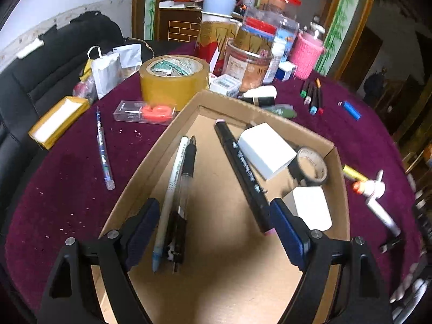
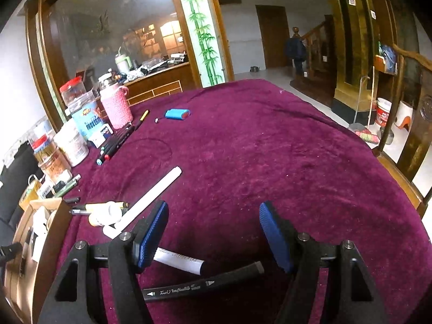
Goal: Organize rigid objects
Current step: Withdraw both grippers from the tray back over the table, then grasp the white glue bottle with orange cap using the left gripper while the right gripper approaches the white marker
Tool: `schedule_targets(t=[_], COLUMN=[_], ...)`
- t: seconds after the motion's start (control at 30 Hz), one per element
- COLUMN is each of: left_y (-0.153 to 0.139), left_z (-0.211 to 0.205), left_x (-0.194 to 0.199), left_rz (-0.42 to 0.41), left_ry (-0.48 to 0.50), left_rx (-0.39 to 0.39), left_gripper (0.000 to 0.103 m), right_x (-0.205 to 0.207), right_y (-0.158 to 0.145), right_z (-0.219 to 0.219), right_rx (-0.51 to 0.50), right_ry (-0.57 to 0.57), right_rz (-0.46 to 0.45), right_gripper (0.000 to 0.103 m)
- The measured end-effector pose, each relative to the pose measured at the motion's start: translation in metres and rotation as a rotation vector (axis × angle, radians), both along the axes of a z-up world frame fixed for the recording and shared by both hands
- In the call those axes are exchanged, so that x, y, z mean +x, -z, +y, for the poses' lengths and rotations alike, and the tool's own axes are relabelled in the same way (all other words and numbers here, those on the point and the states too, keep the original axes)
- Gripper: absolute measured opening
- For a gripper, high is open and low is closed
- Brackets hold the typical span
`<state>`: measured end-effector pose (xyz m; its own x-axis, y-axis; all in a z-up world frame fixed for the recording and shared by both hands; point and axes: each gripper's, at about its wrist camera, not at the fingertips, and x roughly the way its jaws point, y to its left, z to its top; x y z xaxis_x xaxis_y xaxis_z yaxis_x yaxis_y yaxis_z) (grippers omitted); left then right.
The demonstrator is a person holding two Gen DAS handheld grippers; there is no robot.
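A cardboard box point(image 1: 272, 114) sits on the purple tablecloth. In it lie a white pen point(image 1: 172, 186), a black pen point(image 1: 186, 178), a black marker point(image 1: 243, 172), two white blocks point(image 1: 266, 149), point(image 1: 311, 208) and a small tape roll point(image 1: 313, 166). My left gripper point(image 1: 216, 232) is open and empty above the box. My right gripper point(image 2: 213, 235) is open and empty above the cloth. Below it lie a black marker point(image 2: 205, 283) and a white pen point(image 2: 181, 260). A long white stick point(image 2: 151, 199) and a small white bottle point(image 2: 105, 213) lie to its left, beside the box point(image 2: 51, 232).
A blue pen point(image 1: 104, 148), a clear case point(image 1: 143, 112), a big tape roll point(image 1: 174, 81) and a yellow box point(image 1: 58, 121) lie left of and behind the box. Several markers point(image 1: 313, 97), a blue item point(image 1: 351, 109), jars and a pink-sleeved bottle point(image 2: 116, 108) stand at the back.
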<state>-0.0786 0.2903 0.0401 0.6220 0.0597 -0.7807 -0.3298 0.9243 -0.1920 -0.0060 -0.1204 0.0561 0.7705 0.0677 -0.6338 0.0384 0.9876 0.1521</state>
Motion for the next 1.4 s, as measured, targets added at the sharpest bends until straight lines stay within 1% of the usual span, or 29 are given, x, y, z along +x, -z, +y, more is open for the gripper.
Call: schedule_targets(t=[0.07, 0.13, 0.17, 0.2, 0.27, 0.33, 0.37, 0.4, 0.47, 0.5, 0.57, 0.63, 0.7, 0.73, 0.77, 0.83, 0.9, 0.93, 0.97, 1.0, 1.07, 1.13, 1.17, 1.2, 1.27, 1.3, 1.33, 1.37, 1.4], left_y=[-0.008, -0.023, -0.029, -0.037, -0.047, -0.061, -0.064, -0.068, -0.073, -0.073, -0.071, -0.068, -0.062, -0.061, -0.059, -0.058, -0.059, -0.059, -0.058, -0.056, -0.052, -0.046, -0.042, -0.037, -0.03, -0.026, -0.022, -0.018, -0.011], left_z=[0.001, -0.003, -0.006, -0.01, -0.018, -0.033, -0.038, -0.043, -0.055, -0.061, -0.079, -0.09, -0.1, -0.103, -0.105, -0.107, -0.106, -0.106, -0.107, -0.108, -0.115, -0.125, -0.132, -0.145, -0.164, -0.177, -0.193, -0.205, -0.22], left_x=[-0.005, -0.017, -0.023, -0.031, -0.04, -0.05, -0.052, -0.054, -0.059, -0.061, -0.056, -0.054, -0.05, -0.05, -0.049, -0.047, -0.042, -0.04, -0.036, -0.032, -0.023, -0.012, -0.006, 0.005, 0.019, 0.028, 0.038, 0.045, 0.056], left_rz=[-0.077, -0.167, -0.193, -0.224, -0.254, -0.286, -0.292, -0.297, -0.312, -0.32, -0.297, -0.282, -0.252, -0.241, -0.231, -0.224, -0.236, -0.238, -0.235, -0.229, -0.216, -0.193, -0.175, -0.142, -0.101, -0.076, -0.04, -0.011, 0.016], left_ry=[0.016, 0.038, 0.041, 0.05, 0.077, 0.111, 0.12, 0.137, 0.143, 0.148, 0.194, 0.216, 0.244, 0.25, 0.259, 0.274, 0.275, 0.273, 0.273, 0.28, 0.286, 0.284, 0.291, 0.311, 0.344, 0.371, 0.407, 0.437, 0.483], left_rx=[-0.037, -0.044, -0.045, -0.068, -0.099, -0.115, -0.126, -0.146, -0.18, -0.193, -0.21, -0.225, -0.239, -0.24, -0.245, -0.241, -0.231, -0.225, -0.219, -0.22, -0.219, -0.205, -0.195, -0.158, -0.075, -0.01, 0.081, 0.151, 0.229], left_gripper=[0.082, 0.082, 0.082, 0.082, 0.083, 0.083, 0.083, 0.083, 0.083, 0.085, 0.086, 0.086, 0.086, 0.086, 0.086, 0.086, 0.086, 0.086, 0.086, 0.086, 0.086, 0.086, 0.086, 0.086, 0.086, 0.086, 0.086, 0.086, 0.086], right_x=[0.002, 0.002, 0.001, 0.0, -0.001, 0.003, 0.008, 0.014, 0.029, 0.038, 0.066, 0.097, 0.115, 0.121, 0.121, 0.116, 0.097, 0.085, 0.078, 0.066, 0.051, 0.044, 0.043, 0.046, 0.05, 0.053, 0.056, 0.057, 0.056], right_y=[0.003, 0.003, 0.003, 0.002, 0.0, -0.005, -0.008, -0.013, -0.023, -0.024, -0.021, -0.012, 0.0, 0.008, 0.012, 0.022, 0.021, 0.018, 0.015, 0.009, -0.002, -0.009, -0.011, -0.01, -0.001, 0.006, 0.01, 0.013, 0.014], right_z=[0.001, 0.0, 0.0, 0.0, 0.0, 0.006, 0.009, 0.013, 0.027, 0.034, 0.052, 0.074, 0.092, 0.101, 0.105, 0.119, 0.125, 0.124, 0.119, 0.11, 0.086, 0.058, 0.04, 0.029, 0.012, 0.006, 0.005, 0.002, 0.0], right_rx=[-0.005, 0.001, 0.003, 0.003, 0.017, 0.079, 0.114, 0.18, 0.295, 0.304, 0.317, 0.314, 0.316, 0.302, 0.3, 0.324, 0.364, 0.413, 0.435, 0.446, 0.426, 0.364, 0.339, 0.359, 0.423, 0.425, 0.409, 0.399, 0.411], right_ry=[-0.004, -0.003, 0.0, 0.004, 0.0, -0.085, -0.124, -0.191, -0.335, -0.363, -0.42, -0.467, -0.529, -0.529, -0.546, -0.66, -0.782, -0.851, -0.876, -0.882, -0.818, -0.697, -0.619, -0.577, -0.527, -0.492, -0.465, -0.439, -0.424], right_rz=[0.018, 0.018, 0.015, 0.01, 0.01, 0.055, 0.08, 0.105, 0.123, 0.137, 0.201, 0.265, 0.333, 0.368, 0.383, 0.453, 0.472, 0.48, 0.473, 0.439, 0.352, 0.253, 0.19, 0.163, 0.15, 0.163, 0.176, 0.183, 0.185], right_gripper=[0.073, 0.073, 0.073, 0.073, 0.073, 0.073, 0.074, 0.074, 0.074, 0.074, 0.074, 0.074, 0.074, 0.074, 0.074, 0.075, 0.076, 0.076, 0.076, 0.076, 0.076, 0.076, 0.076, 0.076, 0.078, 0.078, 0.078, 0.078, 0.078])
